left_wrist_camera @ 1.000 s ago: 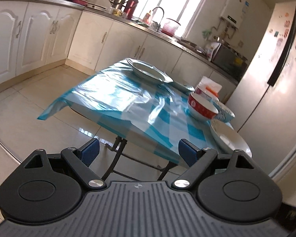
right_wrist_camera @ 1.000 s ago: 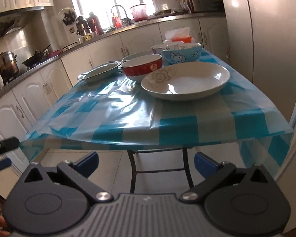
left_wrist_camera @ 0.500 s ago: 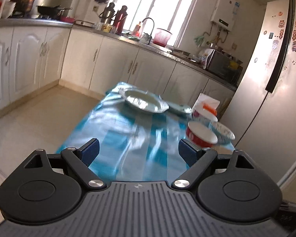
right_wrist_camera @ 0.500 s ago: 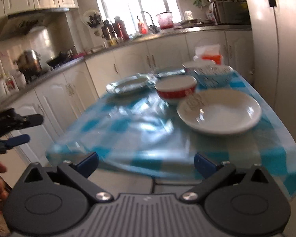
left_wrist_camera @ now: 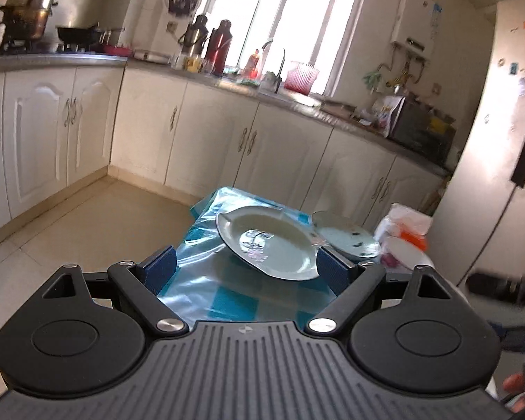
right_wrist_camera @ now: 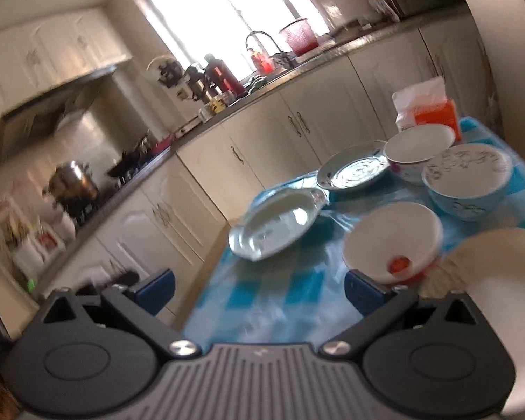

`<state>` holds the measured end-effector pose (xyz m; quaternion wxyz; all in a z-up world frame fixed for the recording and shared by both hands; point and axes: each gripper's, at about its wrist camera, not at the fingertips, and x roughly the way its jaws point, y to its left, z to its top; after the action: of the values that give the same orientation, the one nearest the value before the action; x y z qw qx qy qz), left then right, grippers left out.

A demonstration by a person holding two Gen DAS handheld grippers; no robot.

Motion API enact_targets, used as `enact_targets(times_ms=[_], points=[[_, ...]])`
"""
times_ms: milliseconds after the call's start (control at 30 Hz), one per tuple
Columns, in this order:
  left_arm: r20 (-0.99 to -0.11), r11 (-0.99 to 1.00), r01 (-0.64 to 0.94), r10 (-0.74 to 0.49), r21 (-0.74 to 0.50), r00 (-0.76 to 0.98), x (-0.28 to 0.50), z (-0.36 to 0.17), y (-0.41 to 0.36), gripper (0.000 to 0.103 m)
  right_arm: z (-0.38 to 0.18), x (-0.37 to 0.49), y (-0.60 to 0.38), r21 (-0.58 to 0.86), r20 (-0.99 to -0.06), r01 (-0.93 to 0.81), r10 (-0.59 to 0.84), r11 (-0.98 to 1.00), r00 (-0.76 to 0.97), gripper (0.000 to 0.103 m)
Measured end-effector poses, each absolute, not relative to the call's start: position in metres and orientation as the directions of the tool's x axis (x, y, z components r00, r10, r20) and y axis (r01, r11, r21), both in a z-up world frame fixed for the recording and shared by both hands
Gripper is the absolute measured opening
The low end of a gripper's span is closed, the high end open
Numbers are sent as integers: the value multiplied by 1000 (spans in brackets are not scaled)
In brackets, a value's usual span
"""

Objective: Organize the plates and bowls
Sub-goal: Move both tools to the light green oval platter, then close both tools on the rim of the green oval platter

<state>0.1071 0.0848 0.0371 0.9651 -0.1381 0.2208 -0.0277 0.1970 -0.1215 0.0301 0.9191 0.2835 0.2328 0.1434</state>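
Surface (right_wrist_camera: 280,301) with blue-check plastic cover carries all the dishware. Largest item: cream plate (right_wrist_camera: 490,280) at near right edge, partly cut off by the right hand-held gripper (right_wrist_camera: 259,287) body. Next, pale oval plate (right_wrist_camera: 276,224) at left-centre; in the left wrist view the same plate (left_wrist_camera: 269,241) sits just ahead of the left hand-held gripper (left_wrist_camera: 245,262). Small round plate (right_wrist_camera: 353,169) lies beyond it, far side. Blue patterned bowl (right_wrist_camera: 465,182) at far right, touching or nearly touching the white bowl (right_wrist_camera: 416,150) behind it; blur makes that hard to call. Red-sided bowl (right_wrist_camera: 392,241) nearest, just ahead of the right finger (right_wrist_camera: 364,292). Orange tissue pack (right_wrist_camera: 427,108) at far edge. Both hand-held grippers hover with jaws spread wide, nothing between them.
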Motion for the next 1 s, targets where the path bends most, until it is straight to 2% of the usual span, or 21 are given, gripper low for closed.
enact_targets(times_ms=[167, 333, 500, 567, 700, 800, 933, 1000], points=[[-454, 955, 8, -148, -296, 879, 149, 17, 90, 103, 27, 256, -126, 594, -362, -114, 392, 796, 846, 102], [-485, 954, 1, -153, -299, 861, 179, -1, 86, 103, 14, 318, -121, 563, -444, -84, 386, 822, 808, 102], [-511, 962, -7, -138, -271, 849, 206, -12, 82, 103, 7, 365, -114, 517, -505, -84, 382, 852, 774, 95], [-524, 962, -16, -134, -273, 841, 215, -19, 83, 98, 2, 380, -111, 500, -544, -64, 370, 864, 753, 93], [-559, 960, -34, -132, -276, 819, 235, -25, 81, 79, -10, 406, -110, 505, -594, -5, 352, 863, 724, 86], [-573, 963, -43, -122, -266, 810, 242, -29, 81, 72, -17, 421, -114, 530, -606, 33, 352, 847, 714, 80], [-586, 956, -54, -132, -289, 799, 255, -32, 83, 59, -28, 428, -112, 537, -631, 67, 348, 841, 693, 78], [-593, 951, -58, -140, -302, 793, 254, -31, 83, 52, -33, 430, -112, 553, -639, 83, 357, 829, 682, 72]])
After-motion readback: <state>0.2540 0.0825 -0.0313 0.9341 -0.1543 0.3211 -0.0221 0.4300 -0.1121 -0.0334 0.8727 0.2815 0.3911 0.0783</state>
